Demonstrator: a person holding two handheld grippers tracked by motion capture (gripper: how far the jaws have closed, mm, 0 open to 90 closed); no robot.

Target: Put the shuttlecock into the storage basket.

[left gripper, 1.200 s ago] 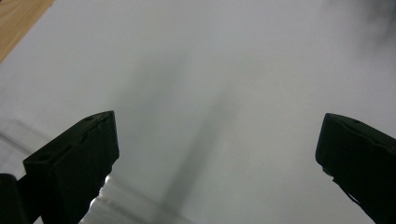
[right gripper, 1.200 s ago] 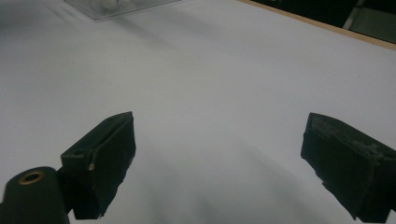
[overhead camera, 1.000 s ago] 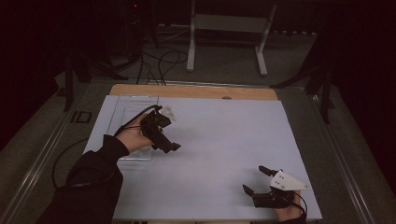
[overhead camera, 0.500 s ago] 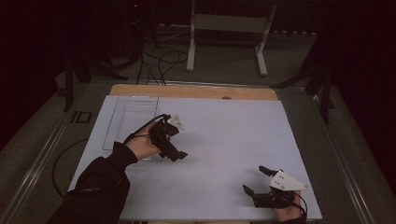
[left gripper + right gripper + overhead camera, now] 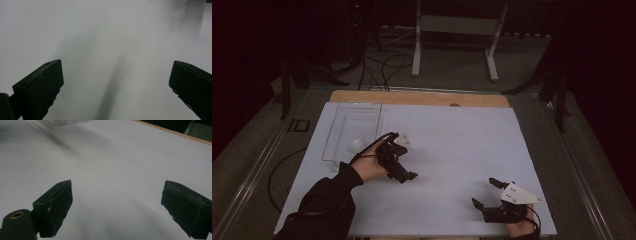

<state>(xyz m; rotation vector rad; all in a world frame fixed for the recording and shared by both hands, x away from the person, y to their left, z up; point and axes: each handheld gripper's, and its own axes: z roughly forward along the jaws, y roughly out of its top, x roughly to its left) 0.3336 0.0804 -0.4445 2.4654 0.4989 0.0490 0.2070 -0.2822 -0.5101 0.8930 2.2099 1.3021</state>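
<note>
My left gripper [image 5: 406,175] is held in a hand left of the table's middle, its black jaws pointing toward the near right, low over the white table top [image 5: 462,145]. In the left gripper view the left gripper [image 5: 116,75] has its jaws wide apart with bare white surface between them. My right gripper [image 5: 487,193] rests at the near right corner, with a pale three-cornered plate on top and its jaws spread. The right gripper [image 5: 116,197] is likewise open over the bare white surface in its own view.
A clear shallow tray [image 5: 343,131] lies at the far left of the table, with a small white object [image 5: 357,145] at its near end. A corner of the tray [image 5: 62,122] appears far off in the right gripper view. A wooden strip [image 5: 422,98] edges the far side.
The left hand and its gripper have moved right and nearer, away from the tray toward the table's middle. The right gripper has stayed still.
</note>
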